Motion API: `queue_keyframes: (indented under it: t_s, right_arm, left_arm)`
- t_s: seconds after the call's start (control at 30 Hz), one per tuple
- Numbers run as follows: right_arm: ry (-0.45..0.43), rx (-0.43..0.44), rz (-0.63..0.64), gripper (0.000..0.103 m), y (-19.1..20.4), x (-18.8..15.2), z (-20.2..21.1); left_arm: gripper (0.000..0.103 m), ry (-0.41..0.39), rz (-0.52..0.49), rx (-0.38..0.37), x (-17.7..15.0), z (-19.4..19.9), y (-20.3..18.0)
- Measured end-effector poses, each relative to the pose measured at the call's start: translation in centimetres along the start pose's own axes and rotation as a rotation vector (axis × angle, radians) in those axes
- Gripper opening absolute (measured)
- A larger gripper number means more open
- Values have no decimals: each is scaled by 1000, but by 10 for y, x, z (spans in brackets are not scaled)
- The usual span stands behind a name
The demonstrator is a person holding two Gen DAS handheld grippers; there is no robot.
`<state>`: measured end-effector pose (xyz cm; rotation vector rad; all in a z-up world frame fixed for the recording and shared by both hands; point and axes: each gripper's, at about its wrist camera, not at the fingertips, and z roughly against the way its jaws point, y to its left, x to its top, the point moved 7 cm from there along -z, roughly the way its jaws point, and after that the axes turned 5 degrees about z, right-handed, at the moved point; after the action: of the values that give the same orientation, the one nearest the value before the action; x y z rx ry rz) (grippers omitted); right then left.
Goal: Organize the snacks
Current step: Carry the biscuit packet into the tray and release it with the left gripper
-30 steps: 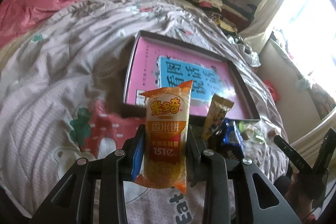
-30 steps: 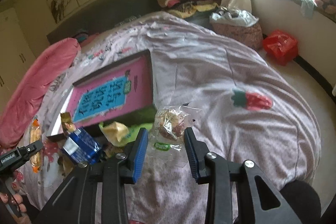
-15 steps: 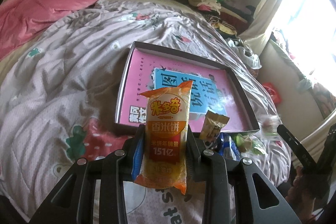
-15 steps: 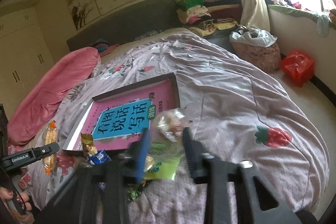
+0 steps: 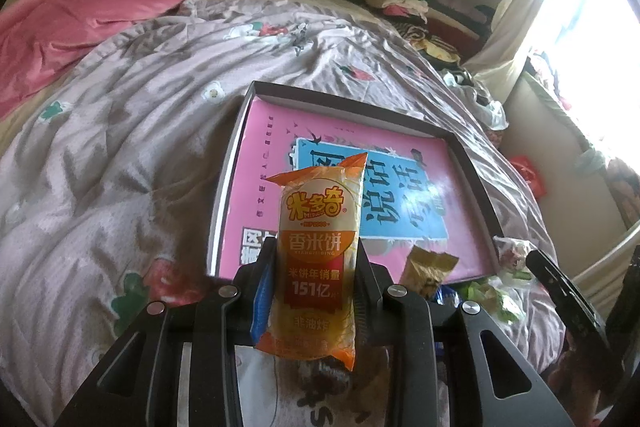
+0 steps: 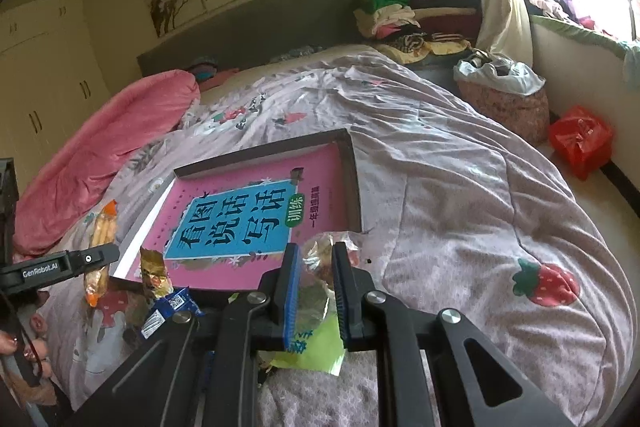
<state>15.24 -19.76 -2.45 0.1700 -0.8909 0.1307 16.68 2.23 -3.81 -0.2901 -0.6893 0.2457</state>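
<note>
My left gripper (image 5: 316,267) is shut on an orange rice-cracker packet (image 5: 318,259) and holds it upright above the near edge of a shallow dark box (image 5: 344,99) lined with a pink book (image 5: 400,155). My right gripper (image 6: 314,287) is shut on a clear-and-green snack bag (image 6: 318,267), lifted over the box's near corner (image 6: 354,187). The left gripper with its packet shows at the left of the right wrist view (image 6: 100,227). A gold packet (image 6: 154,273) and a blue packet (image 6: 172,307) lie by the box's front edge.
The box lies on a wrinkled pink strawberry-print quilt (image 5: 120,167). A pink duvet (image 5: 80,19) is piled at the left. Stacked clothes (image 6: 392,7), a bagged basket (image 6: 500,87) and a red bag (image 6: 580,139) stand on the right by the window.
My right gripper closed on the clear-and-green bag and lifted it off the bed. My left gripper rose with the orange packet, staying by the box's near edge.
</note>
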Motion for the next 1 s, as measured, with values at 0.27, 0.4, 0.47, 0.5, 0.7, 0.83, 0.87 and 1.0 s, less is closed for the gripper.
queue_keyframes:
  t_s: [0.27, 0.4, 0.47, 0.5, 0.7, 0.83, 0.87, 1.0]
  right_arm:
    - [37, 16, -2, 17, 1, 2, -28]
    - [48, 12, 12, 17, 3, 1, -34]
    - [68, 12, 9, 17, 1, -2, -39]
    - [74, 8, 7, 17, 0, -3, -41]
    - [77, -1, 23, 17, 0, -4, -46]
    - [80, 2, 41, 17, 2, -3, -51]
    - [81, 3, 46, 17, 3, -3, -52]
    - [79, 7, 51, 17, 4, -3, -53]
  left_arm:
    - [35, 16, -19, 8, 6, -12, -6]
    - [35, 30, -29, 19, 7, -20, -8]
    - [35, 34, -36, 26, 8, -24, -8]
    - [35, 38, -42, 33, 8, -26, -9]
    - [35, 45, -64, 61, 10, -34, -12]
    - [35, 54, -80, 78, 10, -40, -13]
    - [35, 56, -83, 82, 10, -41, -13]
    - [35, 68, -98, 101, 7, -48, -13]
